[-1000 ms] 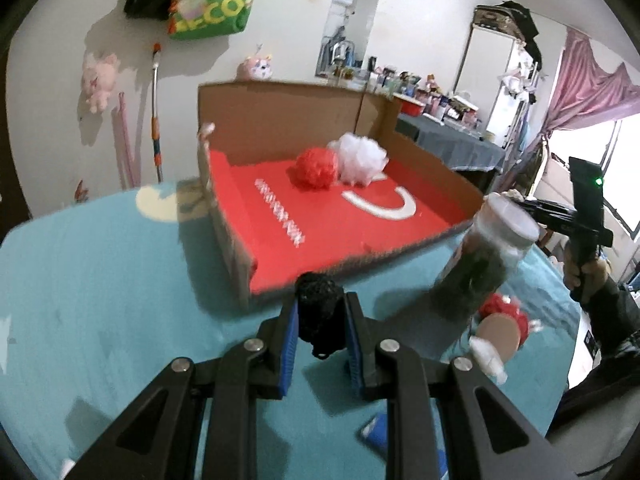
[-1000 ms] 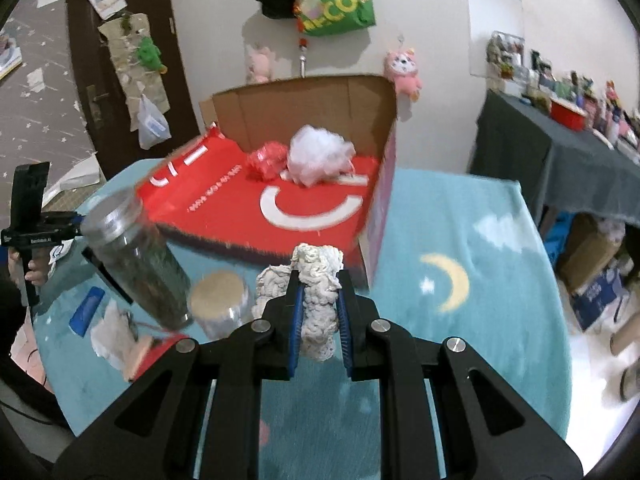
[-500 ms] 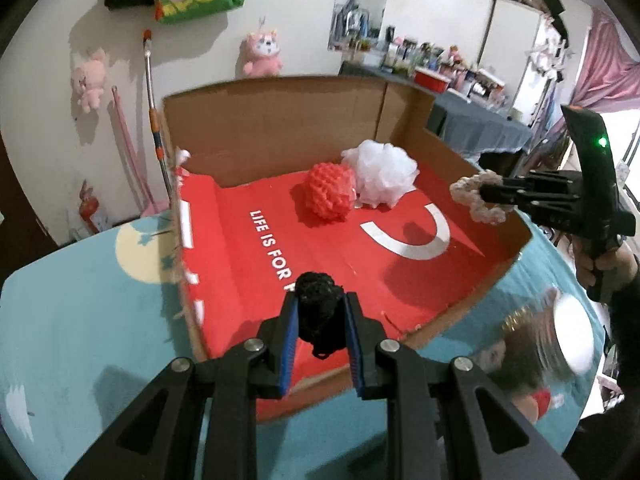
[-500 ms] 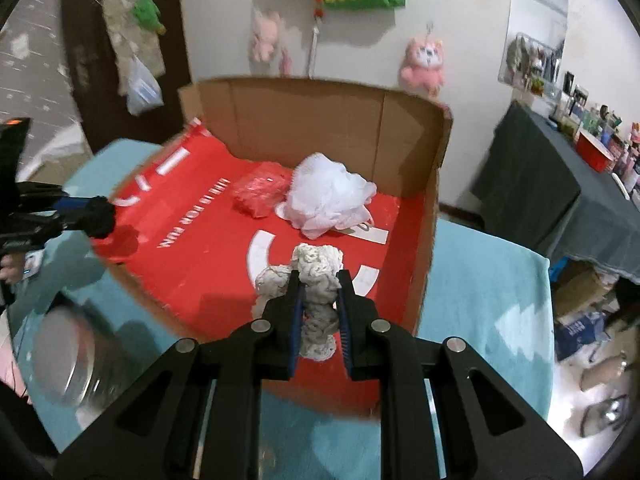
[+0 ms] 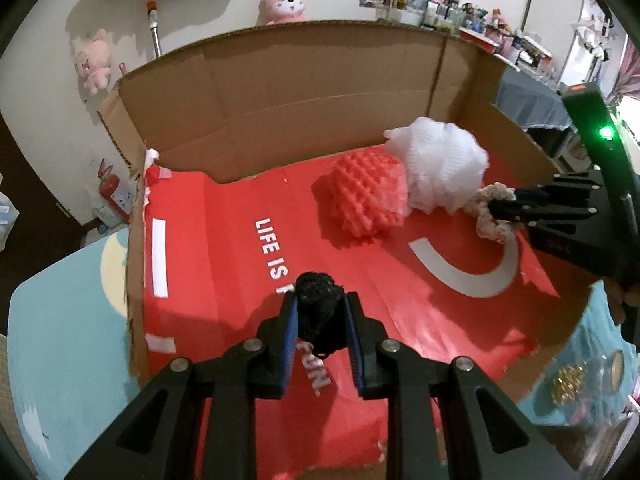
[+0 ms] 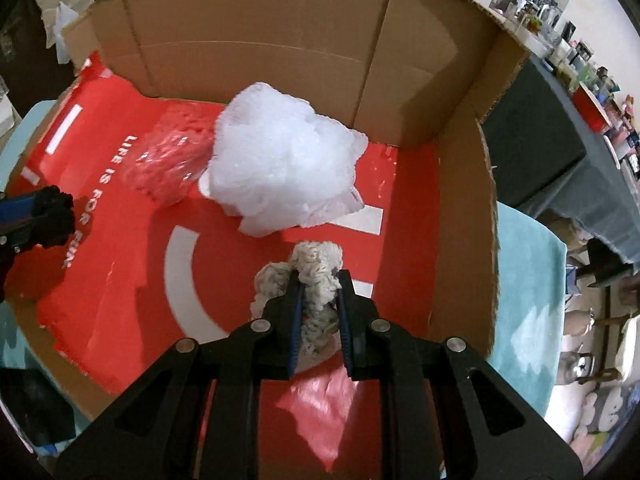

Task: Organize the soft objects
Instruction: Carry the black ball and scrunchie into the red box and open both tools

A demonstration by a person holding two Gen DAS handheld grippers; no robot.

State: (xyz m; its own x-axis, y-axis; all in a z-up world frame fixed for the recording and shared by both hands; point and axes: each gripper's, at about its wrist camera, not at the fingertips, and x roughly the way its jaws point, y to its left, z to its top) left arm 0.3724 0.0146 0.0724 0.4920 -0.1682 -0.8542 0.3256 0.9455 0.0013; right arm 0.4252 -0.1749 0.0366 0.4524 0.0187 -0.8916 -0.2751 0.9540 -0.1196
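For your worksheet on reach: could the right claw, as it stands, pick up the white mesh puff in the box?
Probably not yet: the right claw is shut on a cream scrunchie, though the white mesh puff lies unobstructed just ahead.

Left tool (image 5: 320, 312), right tool (image 6: 318, 298) — both clamped

Cardboard box (image 5: 304, 92): brown walls, red floor with white lettering and a white arc. Knobbly sponge (image 5: 366, 196): red. Mesh pouf (image 6: 280, 160): white. Scrunchies: 1 black scrunchie (image 5: 320, 318), 1 cream scrunchie (image 6: 316, 280). Bench cover (image 5: 68, 320): teal.
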